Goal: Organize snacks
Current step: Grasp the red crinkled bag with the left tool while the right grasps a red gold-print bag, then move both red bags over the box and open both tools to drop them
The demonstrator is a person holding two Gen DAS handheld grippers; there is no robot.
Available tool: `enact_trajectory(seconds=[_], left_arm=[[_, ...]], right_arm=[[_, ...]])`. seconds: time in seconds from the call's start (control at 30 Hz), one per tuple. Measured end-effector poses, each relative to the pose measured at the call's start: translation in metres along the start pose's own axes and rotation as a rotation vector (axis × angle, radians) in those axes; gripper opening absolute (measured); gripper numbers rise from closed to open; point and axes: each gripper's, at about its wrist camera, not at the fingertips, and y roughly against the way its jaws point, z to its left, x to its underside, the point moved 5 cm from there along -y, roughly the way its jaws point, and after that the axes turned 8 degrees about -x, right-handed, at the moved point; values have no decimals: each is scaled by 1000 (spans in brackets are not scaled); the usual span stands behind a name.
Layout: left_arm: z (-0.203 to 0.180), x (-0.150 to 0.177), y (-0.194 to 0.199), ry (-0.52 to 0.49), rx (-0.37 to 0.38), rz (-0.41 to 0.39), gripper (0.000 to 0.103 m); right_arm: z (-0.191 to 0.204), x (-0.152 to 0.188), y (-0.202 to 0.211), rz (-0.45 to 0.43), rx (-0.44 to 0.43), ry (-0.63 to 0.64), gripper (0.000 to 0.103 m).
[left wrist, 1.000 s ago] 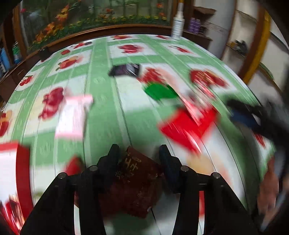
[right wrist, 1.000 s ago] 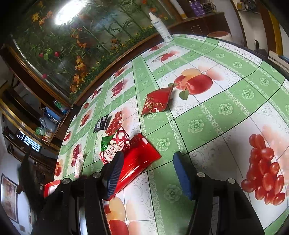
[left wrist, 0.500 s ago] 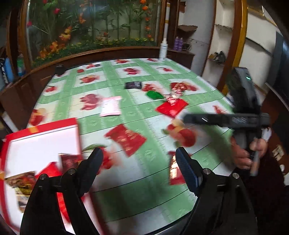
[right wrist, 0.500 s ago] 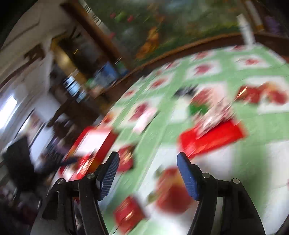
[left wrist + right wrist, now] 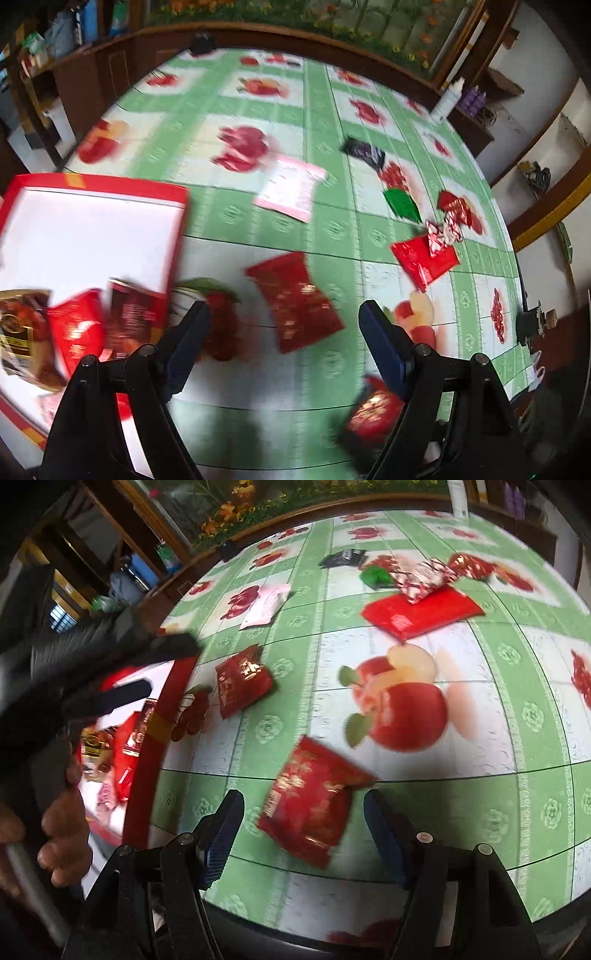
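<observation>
My left gripper (image 5: 286, 339) is open and empty above the table, next to the red tray (image 5: 92, 182). Several snack packets (image 5: 74, 332) lie in the tray's near corner. A dark red packet (image 5: 295, 299) lies flat on the cloth just ahead of its fingers. My right gripper (image 5: 304, 834) is open, and a red packet with gold lettering (image 5: 314, 801) lies on the table between its fingers, touching neither pad. This red packet (image 5: 373, 410) also shows blurred by the left gripper's right finger. A second dark red packet (image 5: 242, 681) lies near the tray's rim (image 5: 162, 716).
Farther back lie a pink packet (image 5: 291, 188), a black packet (image 5: 364, 151), a green one (image 5: 400, 203), a bright red foil bag (image 5: 421, 614) and red-and-white sweets (image 5: 421, 579). A hand (image 5: 62, 812) holds the other gripper at the left. The table's front edge is close below.
The left gripper was shut on a dark red packet; it has let go, opened wide and swung to beside the tray. The right gripper moved from the red foil bag to the gold-lettered packet.
</observation>
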Motion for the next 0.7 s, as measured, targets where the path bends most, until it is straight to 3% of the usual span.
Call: enact_trajectory(seconds=[0.07, 0.13, 0.17, 0.23, 0.27, 0.3, 0.33, 0.37, 0.53, 0.7], left_arm=[[-6, 0, -10, 10, -46, 28, 82], [-10, 0, -23, 23, -59, 67, 82], [-11, 1, -32, 31, -61, 89, 82], [-12, 3, -42, 34, -46, 115, 81], [-14, 4, -46, 12, -63, 98, 78], [-18, 3, -45, -20, -79, 67, 60], [-22, 4, -45, -55, -88, 59, 58], [-26, 5, -45, -94, -99, 43, 47], [-44, 22, -38, -295, -151, -86, 46], [-30, 41, -24, -305, -39, -87, 44]], right_arm=[[6, 1, -5, -17, 69, 44, 70], [5, 2, -5, -41, 122, 81, 62], [3, 2, -4, -50, 156, 105, 50], [-5, 2, -1, -64, 194, 136, 48], [-9, 1, 1, -70, 201, 147, 46], [-14, 0, 3, -74, 208, 152, 46], [-19, -1, 5, -82, 209, 151, 45], [-26, -3, 9, -93, 201, 145, 44], [-64, -13, 22, -137, 259, 113, 43], [-95, -19, 38, -164, 241, 40, 43]])
